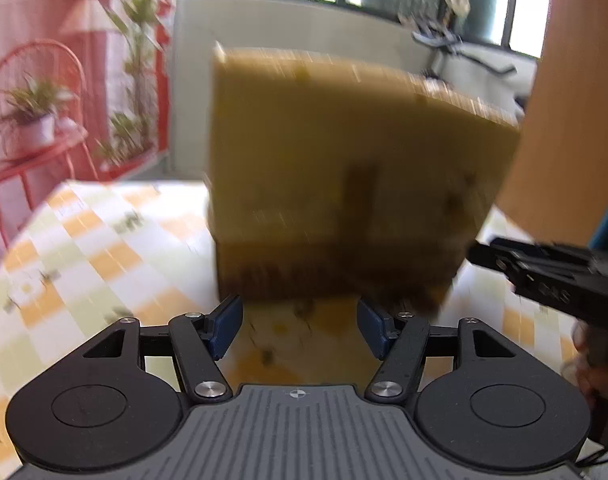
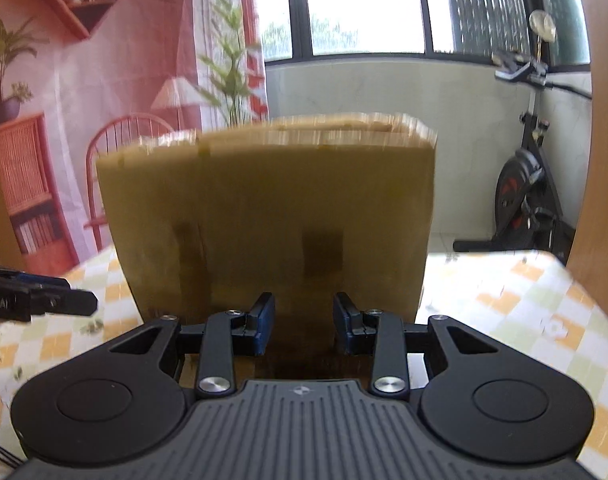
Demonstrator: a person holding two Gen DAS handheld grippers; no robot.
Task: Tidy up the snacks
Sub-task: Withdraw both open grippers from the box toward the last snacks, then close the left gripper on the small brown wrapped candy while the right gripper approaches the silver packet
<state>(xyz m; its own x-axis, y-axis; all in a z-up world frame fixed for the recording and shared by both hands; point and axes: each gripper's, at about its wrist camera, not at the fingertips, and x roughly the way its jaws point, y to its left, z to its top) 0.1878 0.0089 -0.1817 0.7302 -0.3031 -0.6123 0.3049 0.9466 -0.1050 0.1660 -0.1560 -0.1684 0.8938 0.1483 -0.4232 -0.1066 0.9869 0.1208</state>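
— What's the box doing in the middle like that?

— The cardboard box stands upright on the table, on the checked cloth, and I take it to be where the snacks belong. I can't see any snacks from here; its top edge is blurred and nothing shows inside.

— So why both tools at it?

— My guess is I'm squaring up to its near wall from two sides. My left tool sits low and just in front of the box's bottom edge, tipped down toward the cloth. Its jaws stand fairly wide apart with only cloth between them.

— And the right one?

— My right tool is right up against the same wall, aimed at its lower part and pitched down less steeply. Its jaws are much narrower but with a clear gap. The box wall fills the view behind that gap, and I can't tell whether the pads touch it. I see nothing gripped.

— Do they crowd each other?

— Each shows beside the box in the other's view, apart.
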